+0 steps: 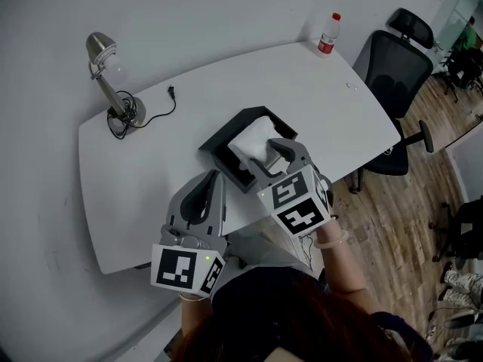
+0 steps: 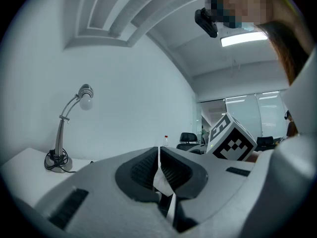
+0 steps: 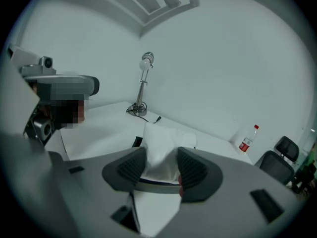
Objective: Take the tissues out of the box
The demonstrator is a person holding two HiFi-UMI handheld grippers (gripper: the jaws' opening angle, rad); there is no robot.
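Tissues [image 1: 255,140]: a white wad stands up out of the open top of the black box [image 1: 216,146], which sits on the white surface [image 1: 151,164] towards its near edge.
Right gripper [image 3: 162,166]: angled down over the box, with the fingers [image 3: 132,165] set fairly wide and pressed on the two sides of the wad. The tissue fills the gap between them.
Left gripper [image 2: 159,165]: beside the box on its near-left side and apart from it. Its fingers are almost together on a thin white sheet seen edge-on, which looks like a single tissue.
Step in hand: by my reading, drawing the gripped wad up and clear of the box.
How to do it well: pull straight up through the opening rather than sideways, so the stack does not drag on the rim. Hold the squeeze even, since soft tissue compresses and can slide out of a loosening grip.
Risk: the box looks light and nothing holds it, so it may ride up or tip with the wad. A slow lift helps, or the left gripper could steady the rim.
Also watch: lower sheets may stay behind, so a second reach into the box may be needed.
Surroundings: the lamp [image 1: 106,74] and the bottle [image 1: 327,35] stand well away from the work.
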